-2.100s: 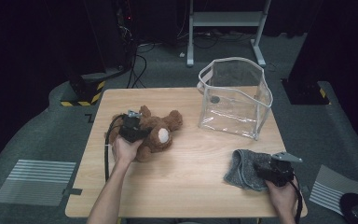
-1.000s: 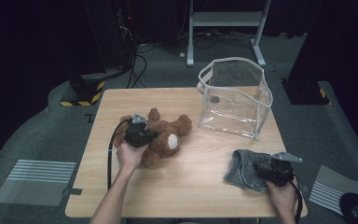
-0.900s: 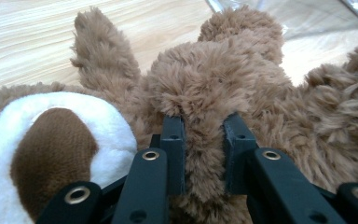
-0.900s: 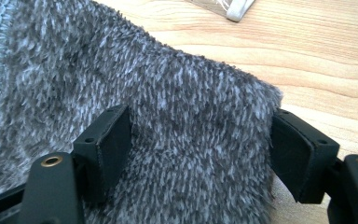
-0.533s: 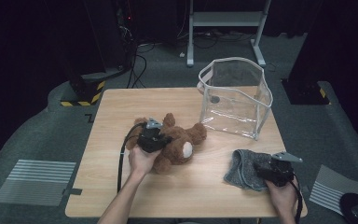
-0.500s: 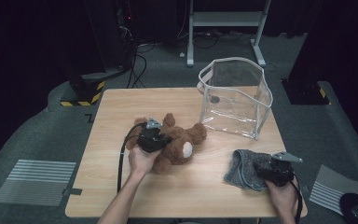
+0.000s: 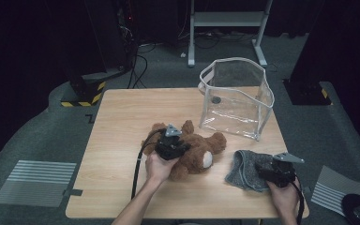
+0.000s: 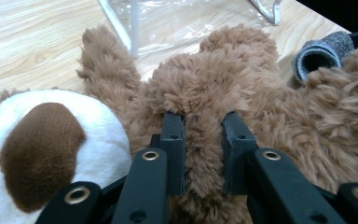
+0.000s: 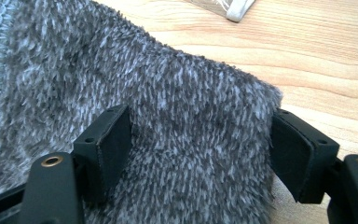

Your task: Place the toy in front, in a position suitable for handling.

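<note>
The teddy bear [image 7: 194,151] lies mid-desk, just short of the clear plastic bag [image 7: 236,97], with the left claw [image 8: 200,140] pinching a tuft of its brown fur. It looks like the carry step, bear heading for that bag. Over on the right, the right claw [image 9: 200,154] straddles the grey fleece cloth [image 7: 248,168], jaws spread wide. Next call: lift the bear clear and over the bag's rim.

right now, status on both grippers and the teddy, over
Left gripper shut on brown plush teddy bear. Right gripper straddles grey fuzzy cloth, grip unclear. Clear plastic bag upright beyond, apart from the bear.
</note>
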The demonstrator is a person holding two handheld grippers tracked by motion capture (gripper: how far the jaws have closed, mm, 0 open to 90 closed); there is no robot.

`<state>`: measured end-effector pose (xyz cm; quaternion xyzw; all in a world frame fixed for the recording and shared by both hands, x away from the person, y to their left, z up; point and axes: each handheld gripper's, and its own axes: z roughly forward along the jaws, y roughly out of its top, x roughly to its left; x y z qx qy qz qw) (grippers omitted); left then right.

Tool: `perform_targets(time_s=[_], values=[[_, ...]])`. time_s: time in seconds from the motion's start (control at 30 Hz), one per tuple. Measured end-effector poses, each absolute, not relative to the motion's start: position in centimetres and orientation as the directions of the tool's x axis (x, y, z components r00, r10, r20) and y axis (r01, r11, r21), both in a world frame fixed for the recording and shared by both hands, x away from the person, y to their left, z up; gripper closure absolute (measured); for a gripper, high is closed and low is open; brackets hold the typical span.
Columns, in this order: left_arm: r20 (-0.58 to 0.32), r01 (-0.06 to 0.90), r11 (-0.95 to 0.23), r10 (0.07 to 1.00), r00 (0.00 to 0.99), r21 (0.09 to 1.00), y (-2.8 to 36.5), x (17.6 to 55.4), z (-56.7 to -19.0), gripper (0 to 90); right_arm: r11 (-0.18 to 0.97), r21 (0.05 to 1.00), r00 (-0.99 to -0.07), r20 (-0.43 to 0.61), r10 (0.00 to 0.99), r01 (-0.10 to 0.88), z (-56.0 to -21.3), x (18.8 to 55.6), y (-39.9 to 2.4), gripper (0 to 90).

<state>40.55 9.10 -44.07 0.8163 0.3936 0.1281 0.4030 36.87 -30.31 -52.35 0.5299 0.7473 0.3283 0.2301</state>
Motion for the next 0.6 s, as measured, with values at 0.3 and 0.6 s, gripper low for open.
perform_targets(time_s=[0.3,0.6], values=[[-0.102,0.52,-0.364,0.737,0.668,0.773,9.66,40.43,-43.95,60.2,0.221,0.734,-0.331,0.006,0.944,0.643,-52.35,36.87,-30.29,25.6],[-0.087,0.491,-0.367,0.726,0.682,0.79,9.43,40.09,-43.72,42.5,0.216,0.731,-0.331,0.014,0.944,0.647,-52.35,36.93,-30.36,25.6]])
